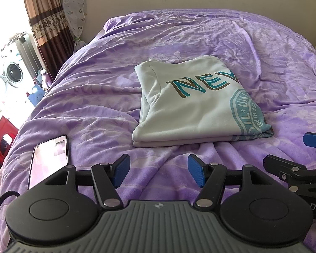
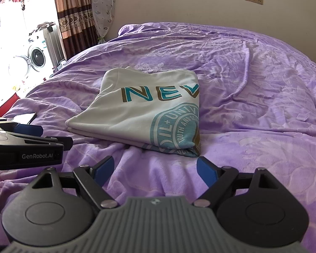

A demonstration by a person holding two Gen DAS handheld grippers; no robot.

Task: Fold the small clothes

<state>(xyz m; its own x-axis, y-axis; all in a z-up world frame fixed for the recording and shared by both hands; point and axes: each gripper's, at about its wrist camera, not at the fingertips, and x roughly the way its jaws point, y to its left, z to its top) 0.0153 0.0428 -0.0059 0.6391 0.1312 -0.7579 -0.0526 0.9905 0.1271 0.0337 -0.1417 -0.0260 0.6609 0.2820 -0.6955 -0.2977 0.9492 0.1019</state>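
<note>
A white T-shirt [image 1: 191, 105] with teal "NEV" lettering and a round teal print lies folded into a neat rectangle on the purple bedspread [image 1: 107, 97]. The same T-shirt [image 2: 145, 113] lies ahead in the right wrist view. My left gripper [image 1: 158, 170] hovers open over the bedspread, short of the shirt's near edge, with nothing between its blue pads. My right gripper [image 2: 155, 168] is also open and empty, just before the shirt's near right corner. Each gripper shows at the edge of the other's view.
A smartphone [image 1: 49, 158] lies screen up on the bed, left of my left gripper. Beyond the bed's left side stand a washing machine [image 2: 36, 58], brown curtains [image 1: 46, 21] and a red stool [image 1: 2, 139]. A cream wall [image 2: 200, 4] runs behind the bed.
</note>
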